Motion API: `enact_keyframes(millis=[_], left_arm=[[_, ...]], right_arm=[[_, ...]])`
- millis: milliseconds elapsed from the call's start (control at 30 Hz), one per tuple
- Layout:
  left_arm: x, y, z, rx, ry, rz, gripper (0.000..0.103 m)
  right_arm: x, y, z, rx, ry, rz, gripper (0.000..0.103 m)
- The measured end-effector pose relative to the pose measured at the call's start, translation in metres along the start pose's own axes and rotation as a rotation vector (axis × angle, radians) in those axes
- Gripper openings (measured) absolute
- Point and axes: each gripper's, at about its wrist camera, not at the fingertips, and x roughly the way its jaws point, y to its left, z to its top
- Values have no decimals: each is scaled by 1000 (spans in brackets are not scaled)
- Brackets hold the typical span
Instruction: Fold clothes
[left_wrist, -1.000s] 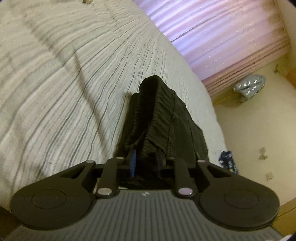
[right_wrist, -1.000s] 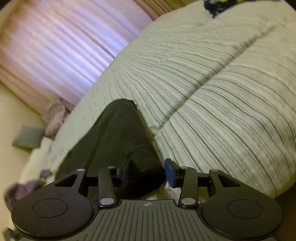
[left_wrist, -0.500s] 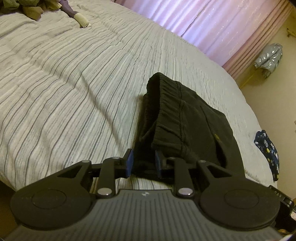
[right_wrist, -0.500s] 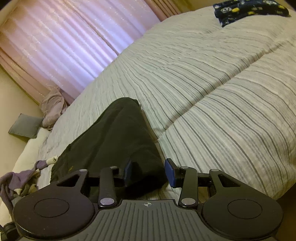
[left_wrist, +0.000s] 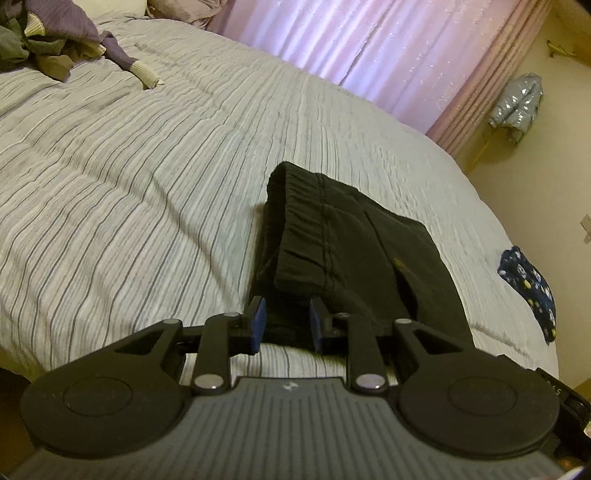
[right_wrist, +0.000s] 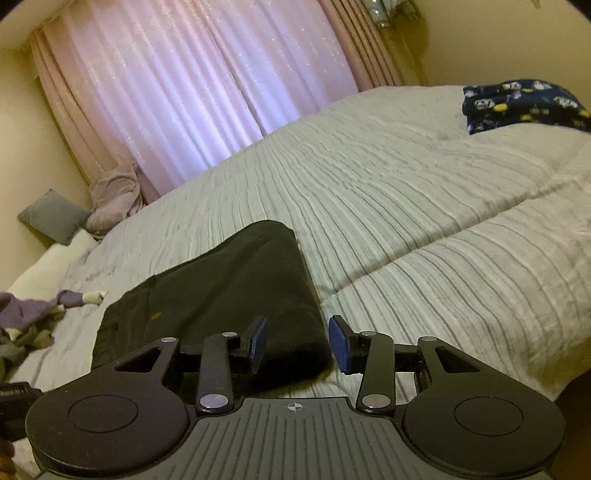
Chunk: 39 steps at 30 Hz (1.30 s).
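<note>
Black trousers (left_wrist: 351, 251) with an elastic waistband lie folded on the striped bed cover (left_wrist: 129, 166). My left gripper (left_wrist: 286, 325) is at their near edge, its blue pads pressed on a thick fold of the black cloth. In the right wrist view the same trousers (right_wrist: 221, 288) stretch away to the left. My right gripper (right_wrist: 297, 345) stands open at their near corner. That cloth touches the left pad, and bare bed cover shows before the right pad.
A folded navy patterned garment (left_wrist: 528, 284) lies near the bed's right edge (right_wrist: 517, 103). A loose pile of purple and olive clothes (left_wrist: 55, 44) sits at the far left. Pink curtains (right_wrist: 207, 92) run behind the bed, with a grey pillow (right_wrist: 51, 216) beside them.
The trousers came down from a raised, bunched hang to lie flat on the bed. Both wrist views tilted up, showing more of the room. The left pads parted slightly.
</note>
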Motion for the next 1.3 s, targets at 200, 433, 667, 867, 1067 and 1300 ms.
enact_keyframes(millis=[200,433,667,867,1067,1300], left_arm=[[-18,2,-12,16,3,-26,20],[-13,-16,0,111,-17,-56,20],[21,-34,27,217,-65,-76,20],[72,-34,26,315,-7,-8,23],[88,-28,6,403,-5,9,26],[48,-17,18,331,-49,-62,21]], right_arm=[[-9,-2,-5,-12,-5,-11,41],[-19,-4,-11,-25,-12,-22,41],[9,12,2,-99,-30,-42,41],[40,43,1,-265,-59,-58,41],[91,60,-39,-520,59,-196,41],[63,49,-17,-367,38,-137,41]])
